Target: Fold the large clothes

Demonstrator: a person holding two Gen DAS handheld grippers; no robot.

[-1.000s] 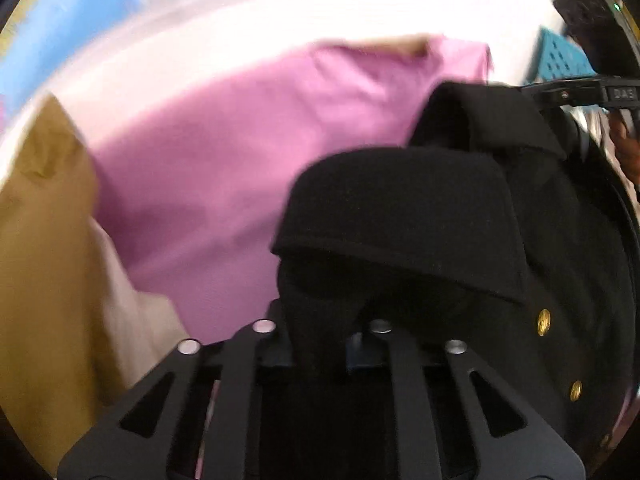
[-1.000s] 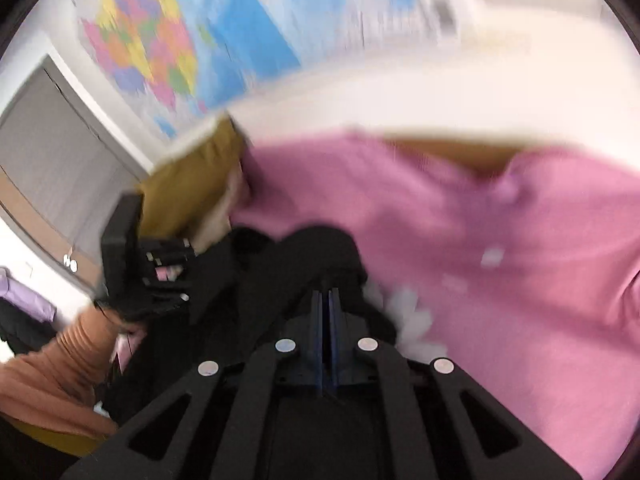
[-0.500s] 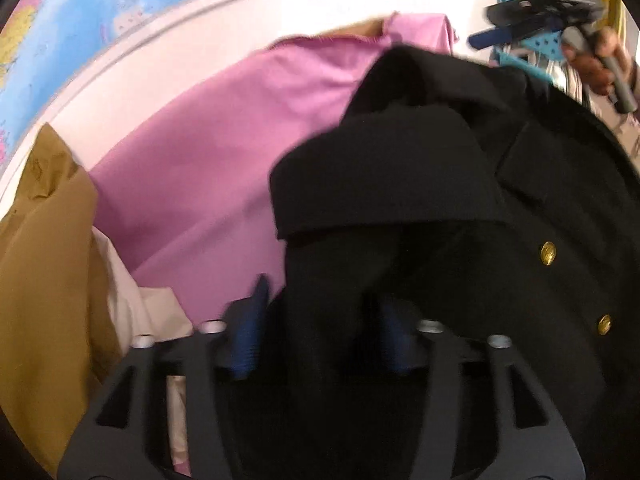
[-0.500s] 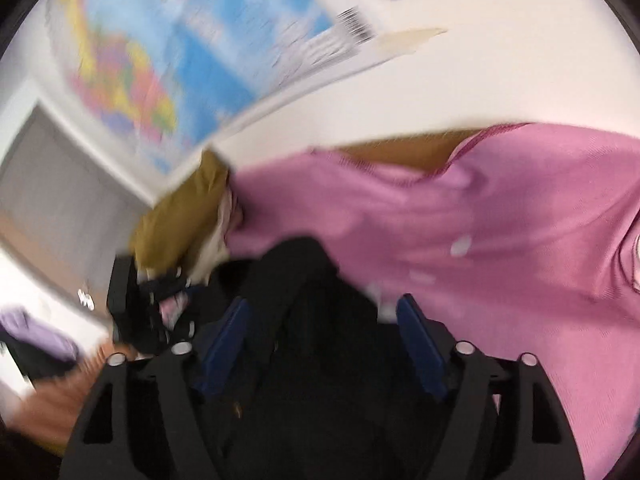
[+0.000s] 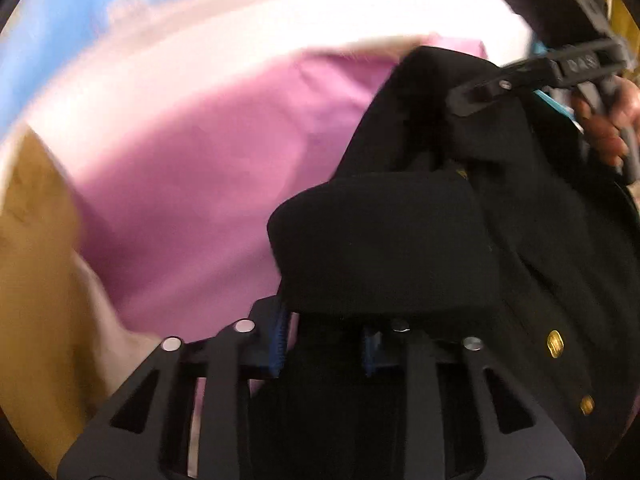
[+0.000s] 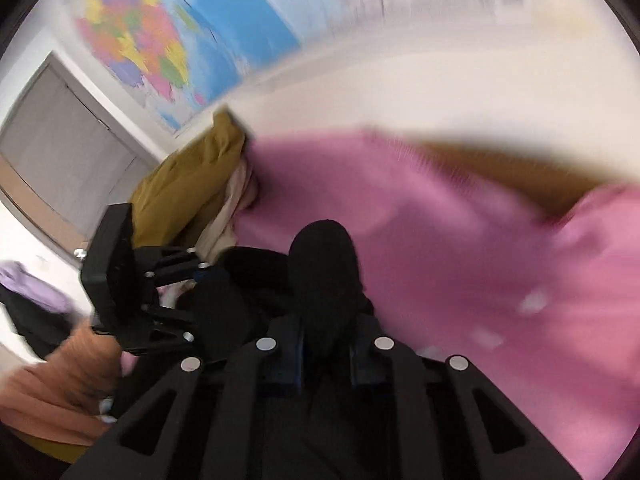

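White tabletop (image 6: 400, 92) is filling the top of both views, with a map poster (image 6: 168, 36) on the wall at the upper left of the right wrist view, and a pink garment (image 5: 208, 184) is spreading across the middle with a mustard garment (image 5: 36, 264) piled at the left edge. The black coat (image 5: 540, 240) with gold buttons is lying over the pink one, lower right in the left wrist view.

Both claws have just been closing, each with coat fabric between the pads. The left gripper (image 5: 322, 344) is pinching a thick black fold, and the right gripper (image 6: 326, 354) is clamping a bunched bit of the same coat.

My take: they're regrabbing for a fold. I'd make sure each pinch has a full edge, not just a loose lump, and keep both hands level so the coat isn't dragging the pink one along.
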